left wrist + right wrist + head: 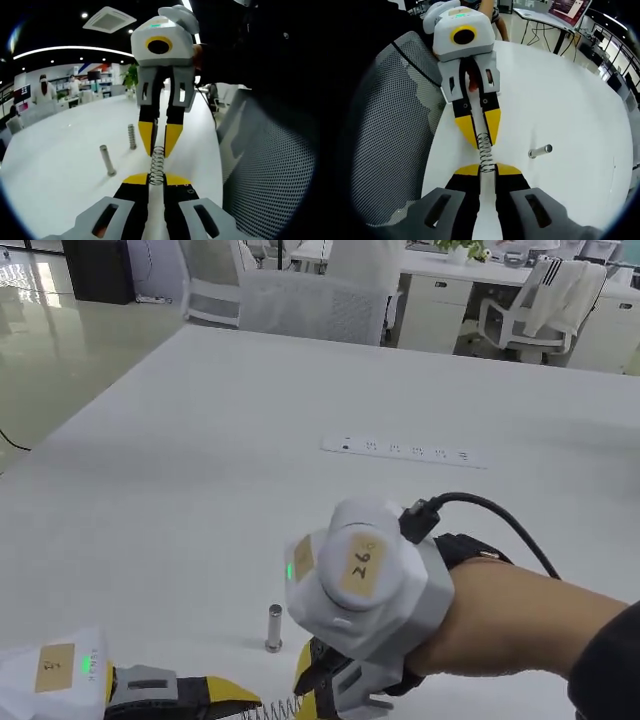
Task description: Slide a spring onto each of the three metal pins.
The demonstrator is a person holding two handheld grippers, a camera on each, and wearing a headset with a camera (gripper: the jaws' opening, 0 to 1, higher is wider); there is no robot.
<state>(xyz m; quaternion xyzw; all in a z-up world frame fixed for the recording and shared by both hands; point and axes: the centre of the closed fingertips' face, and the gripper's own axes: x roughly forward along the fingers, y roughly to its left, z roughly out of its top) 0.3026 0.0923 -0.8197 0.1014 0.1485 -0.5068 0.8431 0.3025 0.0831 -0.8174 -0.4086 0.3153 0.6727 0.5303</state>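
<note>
the spring [157, 164] sits near the pin [106, 160], on the person's side of it, spanning the gap between both grippers. the left gripper [157, 178] is clenched on one end of the spring and the right gripper [487, 170] is clenched on the other end, the two facing each other nose to nose. the pin stands upright and bare on the table [200, 440], just beyond the grippers in the head view. past the pin, in the left gripper view, a second spring [132, 136] stands upright; whether a pin is inside it cannot be told. well beyond the pin lies a power strip [405, 451].
</note>
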